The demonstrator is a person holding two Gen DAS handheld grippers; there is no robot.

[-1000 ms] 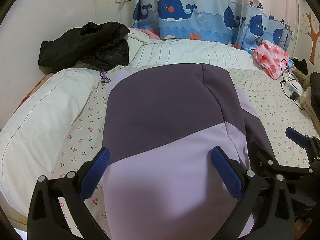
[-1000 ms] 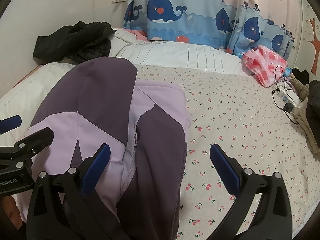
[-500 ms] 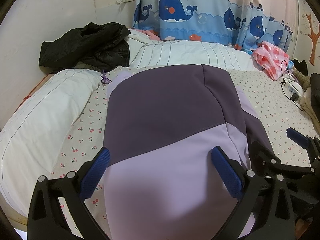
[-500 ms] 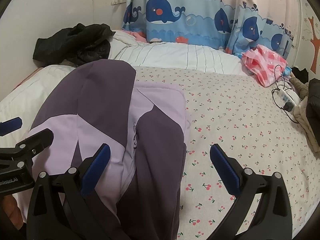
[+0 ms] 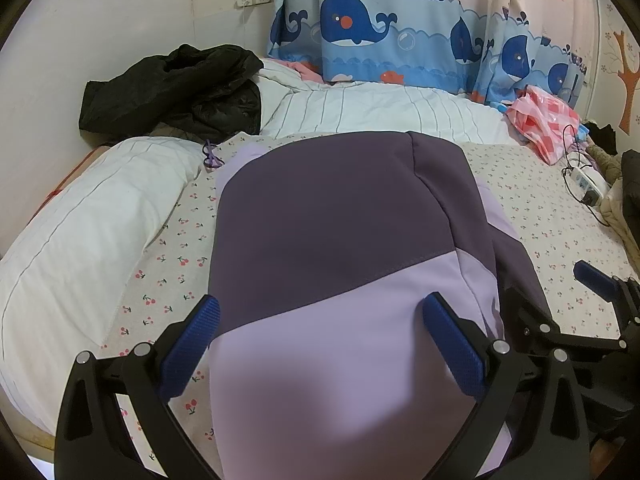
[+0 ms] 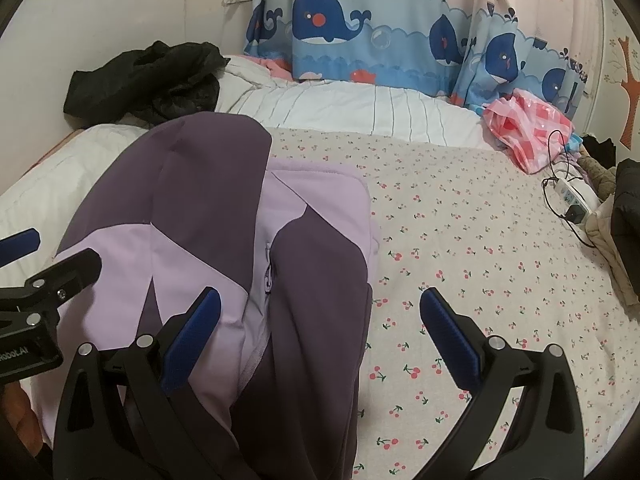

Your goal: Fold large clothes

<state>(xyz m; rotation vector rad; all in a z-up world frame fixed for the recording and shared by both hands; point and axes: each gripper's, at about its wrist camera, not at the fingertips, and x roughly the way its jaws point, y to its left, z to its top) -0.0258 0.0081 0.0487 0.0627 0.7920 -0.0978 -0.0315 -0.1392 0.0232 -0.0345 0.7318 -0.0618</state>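
Clearly I am partway through: the purple jacket lies on the cherry-print bed sheet, near the bed's left side and beside the white duvet, and it looks already narrowed, one side panel laid over the middle. I judge the lengthwise fold is mostly made, while the crosswise fold, bringing the near hem up toward the far end, is not yet done. My left tongs are spread wide over the pale lilac part, holding nothing. My right tongs are spread too, straddling the jacket's right edge with no cloth between the pads. The black coat heaped by the wall sits untouched.
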